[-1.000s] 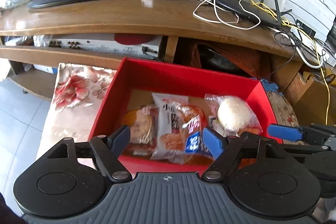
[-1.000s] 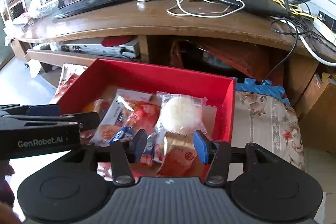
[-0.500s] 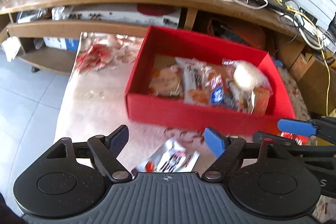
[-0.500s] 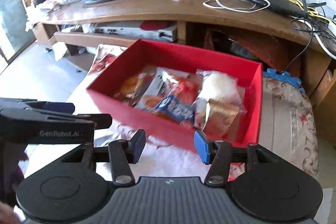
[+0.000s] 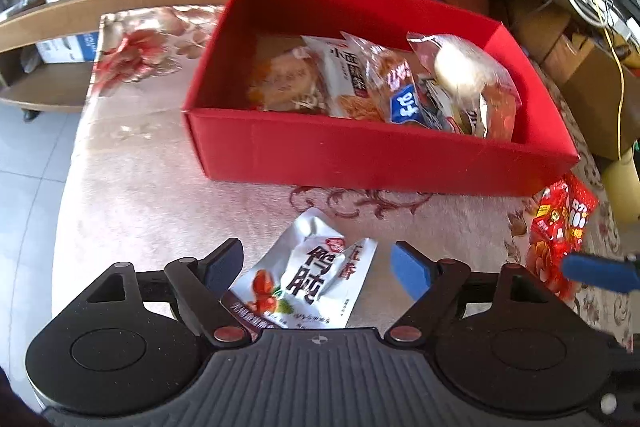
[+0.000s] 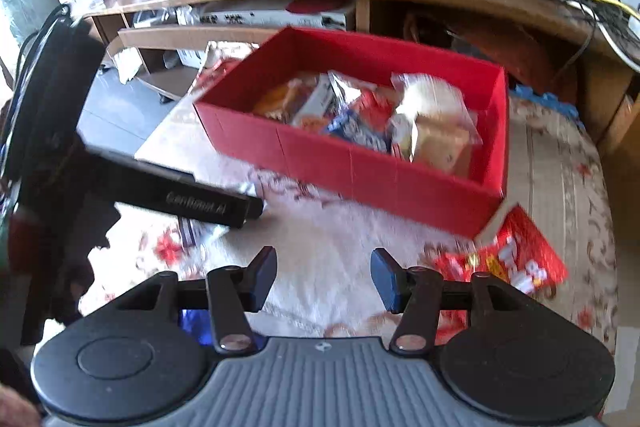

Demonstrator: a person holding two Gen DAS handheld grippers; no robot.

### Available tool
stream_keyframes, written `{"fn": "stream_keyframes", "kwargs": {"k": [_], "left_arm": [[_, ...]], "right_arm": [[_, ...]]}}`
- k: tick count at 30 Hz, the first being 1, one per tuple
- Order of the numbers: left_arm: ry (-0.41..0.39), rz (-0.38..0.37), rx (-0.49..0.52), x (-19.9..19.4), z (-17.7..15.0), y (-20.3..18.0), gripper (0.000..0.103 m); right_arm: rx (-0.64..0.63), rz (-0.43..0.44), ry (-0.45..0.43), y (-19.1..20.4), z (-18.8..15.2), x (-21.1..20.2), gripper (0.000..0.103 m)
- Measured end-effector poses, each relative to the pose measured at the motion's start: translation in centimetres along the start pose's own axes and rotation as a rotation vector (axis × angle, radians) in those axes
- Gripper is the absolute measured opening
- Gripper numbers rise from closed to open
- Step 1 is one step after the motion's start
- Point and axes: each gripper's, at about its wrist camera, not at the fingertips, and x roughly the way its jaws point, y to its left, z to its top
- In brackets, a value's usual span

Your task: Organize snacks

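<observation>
Left tongs opening over half-hidden white packet — right tongs apparently apart, empty

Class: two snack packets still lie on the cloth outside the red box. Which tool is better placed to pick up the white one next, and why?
Left. The left tool hangs over the white packet, jaws opening astride it. The right tool frames bare cloth, nearer the red packet.

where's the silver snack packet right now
In the left wrist view the silver snack packet lies on the flowered cloth, just in front of the red box, between the left gripper's opening jaws.
</observation>
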Motion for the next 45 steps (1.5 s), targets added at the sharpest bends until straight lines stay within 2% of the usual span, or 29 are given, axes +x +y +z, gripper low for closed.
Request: {"fn": "stream_keyframes", "kwargs": {"k": [5,7,9,12,14,16,19,27,32,35,36,39,43,45], "left_arm": [[0.038,0.004,0.014,1.7,0.4,-0.4,0.087],[0.042,0.002,0.022,2.0,0.4,-0.6,0.092],[0.045,0.012,0.041,1.9,0.2,-0.9,0.092],[0.047,0.023,0.076,1.6,-0.5,-1.5,0.088],[0.045,0.039,0.106,1.3,-1.0,-1.8,0.081],[0.043,0.047,0.112,0.8,-1.4,-2.0,0.067],[0.045,0.023,0.083,0.2,-1.8,-1.8,0.067],[0.057,0.029,0.106,-1.4,-4.0,-2.1,0.067],[0.059,0.012,0.106,-2.2,-4.9,-2.4,0.067],[0.062,0.008,0.103,-2.2,-5.0,-2.4,0.068],[0.065,0.007,0.100,-2.1,-4.9,-2.3,0.068],[0.070,0.003,0.085,-1.9,-4.9,-2.0,0.078],[0.074,-0.004,0.081,-1.6,-4.8,-2.0,0.086],[0.074,0.000,0.083,-1.5,-4.7,-2.1,0.087]], "right_arm": [[0.024,-0.005,0.020,-0.5,-1.4,-0.5,0.054],[0.035,-0.007,0.031,-0.6,-2.1,-0.7,0.054],[0.042,-0.010,0.042,-0.8,-2.9,-0.9,0.055],[0.048,-0.009,0.062,-0.9,-3.8,-1.0,0.056],[0.045,-0.009,0.071,-0.8,-4.2,-1.1,0.056],[0.041,-0.009,0.073,-0.6,-4.5,-1.2,0.056],[0.039,-0.011,0.079,-0.6,-4.9,-1.5,0.056],[0.024,-0.029,0.141,-0.7,-6.9,-1.1,0.057],[0.013,0.019,0.174,0.4,-7.8,-0.6,0.061],[-0.013,0.007,0.207,1.3,-8.2,0.4,0.062],[-0.019,0.002,0.217,1.5,-8.3,0.9,0.068],[-0.052,-0.031,0.218,1.8,-8.6,1.8,0.076],[-0.040,0.015,0.222,2.0,-8.7,2.5,0.103],[-0.075,-0.007,0.228,2.7,-9.0,3.1,0.103]]}}
